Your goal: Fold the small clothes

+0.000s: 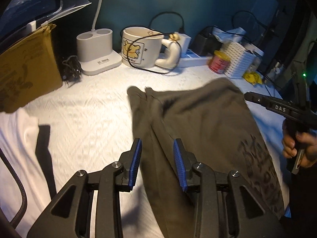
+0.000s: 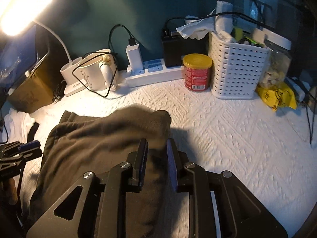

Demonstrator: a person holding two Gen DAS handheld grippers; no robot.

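Note:
A dark olive-grey garment [image 1: 198,123] with a dark print lies spread on the white textured cover [image 1: 89,109]; its far edge is blurred and a little raised. My left gripper [image 1: 157,146] hovers over its near left part, blue pads [image 1: 136,152] wide apart and not pressing the cloth: open. In the right wrist view, a bunched fold of the garment [image 2: 99,138] sits between the fingers of my right gripper [image 2: 156,150]. The jaws stand slightly apart around the fold, with no firm pinch visible. That right gripper [image 1: 247,96] reaches in from the garment's right edge, with a hand on its handle.
A white garment with a black strip [image 1: 19,138] lies at the left. Along the back stand a cardboard box [image 1: 25,69], a lamp base [image 1: 95,49], a mug [image 1: 138,45], a power strip [image 2: 154,73], a red can [image 2: 196,71] and a white basket [image 2: 235,67].

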